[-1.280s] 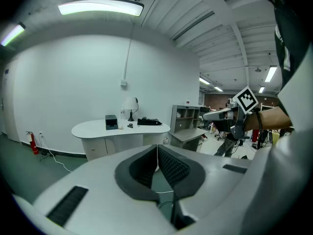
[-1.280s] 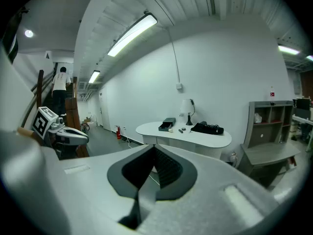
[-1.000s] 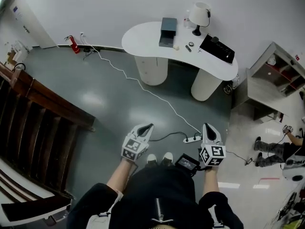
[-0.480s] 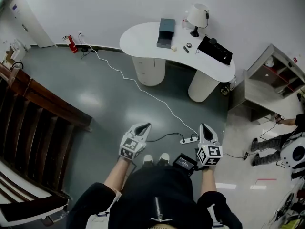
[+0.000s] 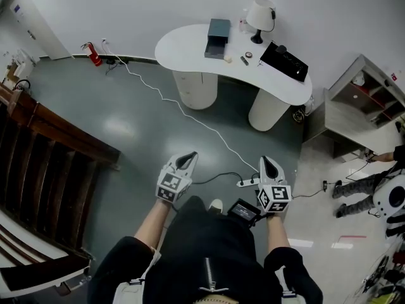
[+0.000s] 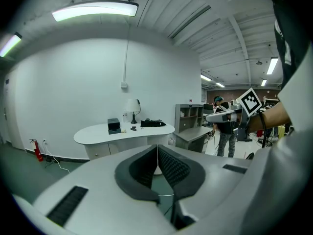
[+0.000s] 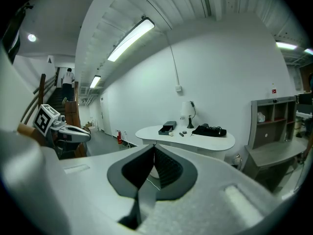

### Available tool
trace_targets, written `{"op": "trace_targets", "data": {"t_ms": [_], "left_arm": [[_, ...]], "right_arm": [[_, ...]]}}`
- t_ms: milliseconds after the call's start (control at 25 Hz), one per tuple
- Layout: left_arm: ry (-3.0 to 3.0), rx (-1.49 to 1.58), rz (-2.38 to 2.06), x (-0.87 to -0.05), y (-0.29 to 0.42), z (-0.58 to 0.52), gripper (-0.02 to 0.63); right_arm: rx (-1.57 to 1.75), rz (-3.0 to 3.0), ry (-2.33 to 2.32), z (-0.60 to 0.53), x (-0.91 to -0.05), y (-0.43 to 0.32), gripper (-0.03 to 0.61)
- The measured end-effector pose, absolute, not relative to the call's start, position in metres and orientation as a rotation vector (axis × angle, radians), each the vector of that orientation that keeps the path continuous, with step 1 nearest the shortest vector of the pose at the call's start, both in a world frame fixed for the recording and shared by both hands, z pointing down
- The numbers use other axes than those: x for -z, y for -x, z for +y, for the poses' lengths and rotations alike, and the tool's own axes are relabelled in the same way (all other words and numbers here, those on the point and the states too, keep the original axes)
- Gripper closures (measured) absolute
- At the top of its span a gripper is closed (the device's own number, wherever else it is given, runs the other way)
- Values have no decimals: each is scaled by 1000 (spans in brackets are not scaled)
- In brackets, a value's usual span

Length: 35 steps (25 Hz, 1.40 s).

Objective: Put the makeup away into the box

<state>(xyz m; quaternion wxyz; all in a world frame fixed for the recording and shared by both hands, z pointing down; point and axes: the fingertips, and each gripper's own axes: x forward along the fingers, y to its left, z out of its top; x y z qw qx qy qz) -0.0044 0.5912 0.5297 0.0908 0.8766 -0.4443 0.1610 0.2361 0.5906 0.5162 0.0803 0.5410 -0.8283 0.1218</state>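
Observation:
Across the room stands a white curved table (image 5: 190,46). On it sits a dark grey box (image 5: 218,30) with its drawer out, and a few small makeup items (image 5: 243,60) lie beside it. The same box (image 6: 114,126) (image 7: 167,128) shows in both gripper views. My left gripper (image 5: 190,158) and right gripper (image 5: 267,162) are held out side by side over the floor, well short of the table, both pointing at it. Each is shut with nothing between the pads. The shut tips of the left gripper (image 6: 157,148) and right gripper (image 7: 154,147) frame the table.
A white lamp (image 5: 261,12) and a black bundle (image 5: 286,61) share the table. A power strip (image 5: 249,183) with a white cable lies on the floor ahead. Wooden stairs (image 5: 44,144) run along the left, a grey shelf unit (image 5: 367,97) stands right, and a person (image 5: 380,192) is beyond it.
Both grippers have moved a little forward toward the table as I step on. The person at the right has shifted. Both pairs of jaws stay shut.

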Motion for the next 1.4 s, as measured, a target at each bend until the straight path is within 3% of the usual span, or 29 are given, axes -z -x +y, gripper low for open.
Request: {"op": "trace_targets", "data": {"t_ms": [680,1400], "left_arm": [[-2607,-419,-1299,-536,12,478,600],[-2626,-414,-1240,-531,83,305,600]], "right_arm": [[-368,-2502,-1597,475,-513,-205,572],[-383,-2482,-1636,308,-499,-128,572]]}}
